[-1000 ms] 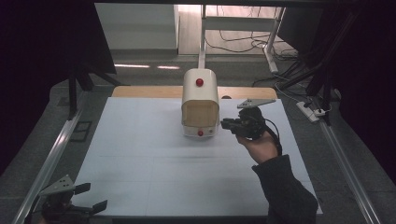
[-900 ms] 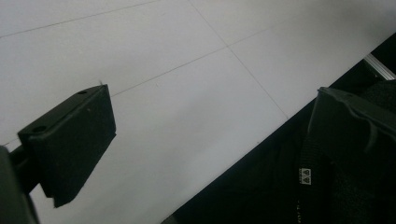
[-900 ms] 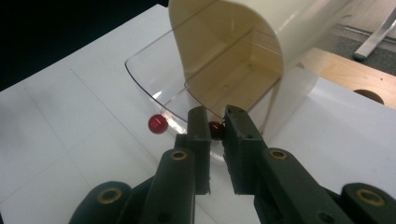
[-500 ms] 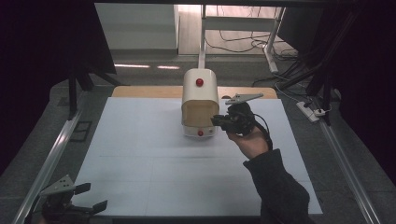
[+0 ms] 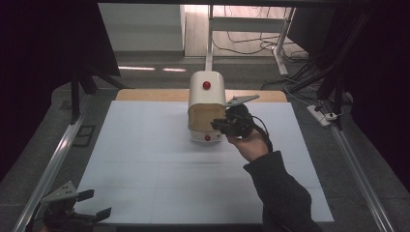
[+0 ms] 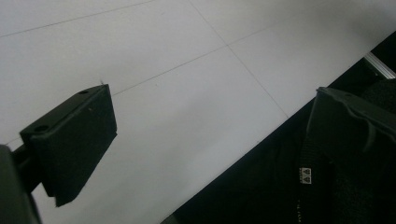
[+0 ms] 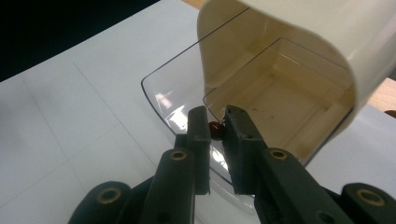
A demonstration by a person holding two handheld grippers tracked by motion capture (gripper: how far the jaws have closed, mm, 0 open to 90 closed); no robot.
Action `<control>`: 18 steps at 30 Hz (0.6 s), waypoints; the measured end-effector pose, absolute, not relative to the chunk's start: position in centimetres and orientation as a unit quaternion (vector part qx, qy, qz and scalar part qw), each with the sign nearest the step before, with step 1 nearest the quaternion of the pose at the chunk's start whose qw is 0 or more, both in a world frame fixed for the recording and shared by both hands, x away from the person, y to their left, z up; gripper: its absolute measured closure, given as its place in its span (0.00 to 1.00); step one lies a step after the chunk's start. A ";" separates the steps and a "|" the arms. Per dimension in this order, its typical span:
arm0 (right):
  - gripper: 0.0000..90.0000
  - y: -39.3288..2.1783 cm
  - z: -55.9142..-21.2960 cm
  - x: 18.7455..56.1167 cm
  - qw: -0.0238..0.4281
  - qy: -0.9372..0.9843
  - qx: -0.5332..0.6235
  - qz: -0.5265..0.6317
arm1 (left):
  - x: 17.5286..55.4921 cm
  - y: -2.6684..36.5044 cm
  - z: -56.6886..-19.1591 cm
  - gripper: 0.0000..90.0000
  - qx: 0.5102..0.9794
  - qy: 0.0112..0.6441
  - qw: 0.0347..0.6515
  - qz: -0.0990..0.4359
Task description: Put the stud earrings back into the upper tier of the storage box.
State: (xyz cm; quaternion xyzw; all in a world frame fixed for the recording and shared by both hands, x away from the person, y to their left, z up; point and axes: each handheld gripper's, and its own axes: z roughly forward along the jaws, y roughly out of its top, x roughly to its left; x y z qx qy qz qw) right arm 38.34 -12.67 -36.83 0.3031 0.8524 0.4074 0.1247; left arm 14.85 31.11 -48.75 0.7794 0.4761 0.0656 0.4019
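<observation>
Resting at the near left corner of the white bench (image 5: 145, 164), left gripper (image 5: 89, 205), jaws spread wide, holding nothing. Centre, toward the far edge: cream plastic box with rounded hood (image 5: 206, 104), standing upright, long axis vertical, open front facing the person, red round button (image 5: 207, 85) on top, clear curved flap (image 7: 173, 100) at its base. Just right of it: right gripper (image 7: 216, 128), jaws nearly together, pinched on small red knob (image 7: 215, 130) at the flap.
</observation>
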 end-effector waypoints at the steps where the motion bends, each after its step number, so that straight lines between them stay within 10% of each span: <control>1: 0.89 -12.5 -36.9 38.4 0.126 0.854 0.302 0.405 | 14.8 31.1 -48.8 0.02 0.780 0.476 0.402 0.066; 18: 0.85 -12.2 -37.5 39.1 0.132 0.857 0.309 0.392 | 14.8 31.1 -48.8 0.02 0.780 0.476 0.401 0.066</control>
